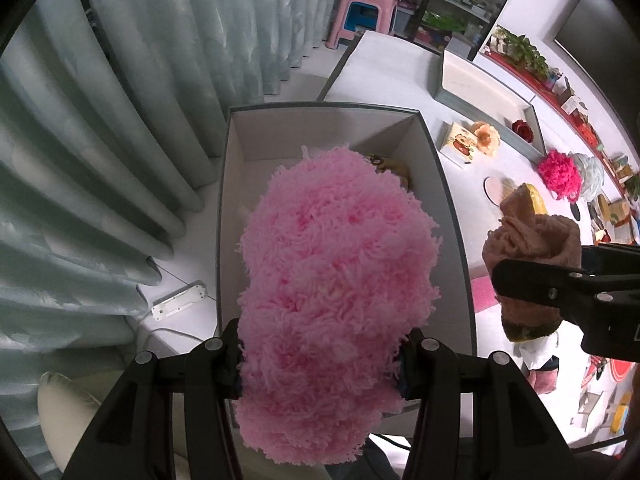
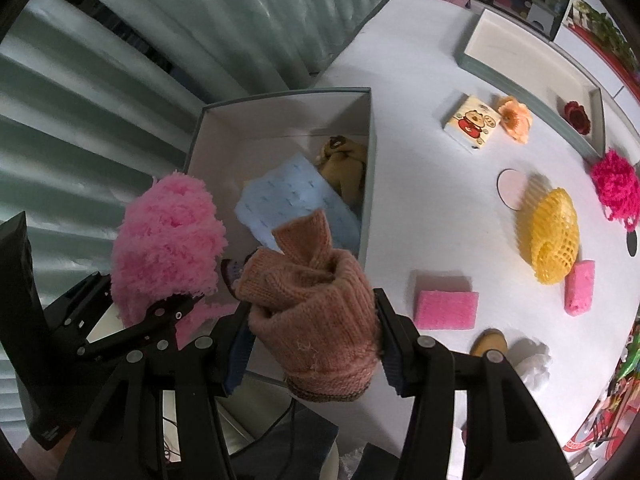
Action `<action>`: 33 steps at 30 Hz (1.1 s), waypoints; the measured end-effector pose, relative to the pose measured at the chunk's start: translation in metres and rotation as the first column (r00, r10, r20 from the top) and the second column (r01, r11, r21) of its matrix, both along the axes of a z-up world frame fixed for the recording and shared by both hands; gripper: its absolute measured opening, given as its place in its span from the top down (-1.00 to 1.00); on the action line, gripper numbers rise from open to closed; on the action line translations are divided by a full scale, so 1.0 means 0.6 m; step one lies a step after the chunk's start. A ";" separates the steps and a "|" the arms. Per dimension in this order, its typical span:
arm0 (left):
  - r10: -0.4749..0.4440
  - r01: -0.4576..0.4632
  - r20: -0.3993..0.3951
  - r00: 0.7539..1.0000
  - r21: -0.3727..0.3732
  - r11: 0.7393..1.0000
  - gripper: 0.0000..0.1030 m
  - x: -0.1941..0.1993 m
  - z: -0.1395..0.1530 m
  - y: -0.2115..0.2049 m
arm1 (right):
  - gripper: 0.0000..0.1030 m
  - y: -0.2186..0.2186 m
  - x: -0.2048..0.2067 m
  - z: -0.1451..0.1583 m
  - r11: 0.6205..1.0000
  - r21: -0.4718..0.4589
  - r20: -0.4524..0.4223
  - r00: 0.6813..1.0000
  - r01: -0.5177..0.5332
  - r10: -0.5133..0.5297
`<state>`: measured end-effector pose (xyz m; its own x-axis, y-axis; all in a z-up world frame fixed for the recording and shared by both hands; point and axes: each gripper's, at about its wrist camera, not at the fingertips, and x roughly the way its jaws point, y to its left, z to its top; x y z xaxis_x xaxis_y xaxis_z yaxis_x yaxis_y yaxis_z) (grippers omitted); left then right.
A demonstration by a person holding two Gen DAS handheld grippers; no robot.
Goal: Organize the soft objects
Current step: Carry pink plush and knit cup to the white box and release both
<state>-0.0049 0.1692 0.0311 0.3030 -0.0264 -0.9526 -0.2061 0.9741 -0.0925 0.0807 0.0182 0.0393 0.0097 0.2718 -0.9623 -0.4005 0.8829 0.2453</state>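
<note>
The left gripper (image 1: 320, 354) pinches a fluffy pink yarn bundle (image 1: 332, 280) over the open grey box (image 2: 370, 128). The right gripper (image 2: 314, 350) clamps a peach knitted glove (image 2: 316, 312) near the box's front edge. Inside lie a blue cloth (image 2: 288, 196) and possibly 1 brown plush toy (image 2: 346, 164)

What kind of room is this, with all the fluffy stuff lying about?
Most likely a room in someone's home. Long pale curtains hang beside a white table, a pink plastic stool stands on the floor behind it, and cluttered shelves with potted plants line the far wall.
</note>
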 end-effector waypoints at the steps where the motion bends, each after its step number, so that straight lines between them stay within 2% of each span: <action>1: 0.000 0.000 0.001 1.000 -0.001 1.000 -0.03 0.000 0.000 0.001 | -0.13 0.003 0.000 0.001 1.000 -0.002 0.000 1.000 -0.002 0.002; 16: 0.012 -0.012 0.019 1.000 -0.015 1.000 -0.03 0.009 -0.002 0.028 | -0.13 0.012 0.013 0.010 1.000 -0.021 0.010 1.000 -0.003 0.003; 33: 0.024 -0.023 0.045 0.999 -0.013 1.000 -0.03 0.074 0.004 0.062 | -0.13 0.037 0.035 0.012 0.999 -0.029 0.015 1.000 -0.017 0.018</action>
<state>0.0398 0.2065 0.0334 0.3461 -0.0302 -0.9377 -0.2244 0.9678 -0.1140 0.1014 0.0404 0.0463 0.0199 0.2446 -0.9694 -0.4195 0.8822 0.2139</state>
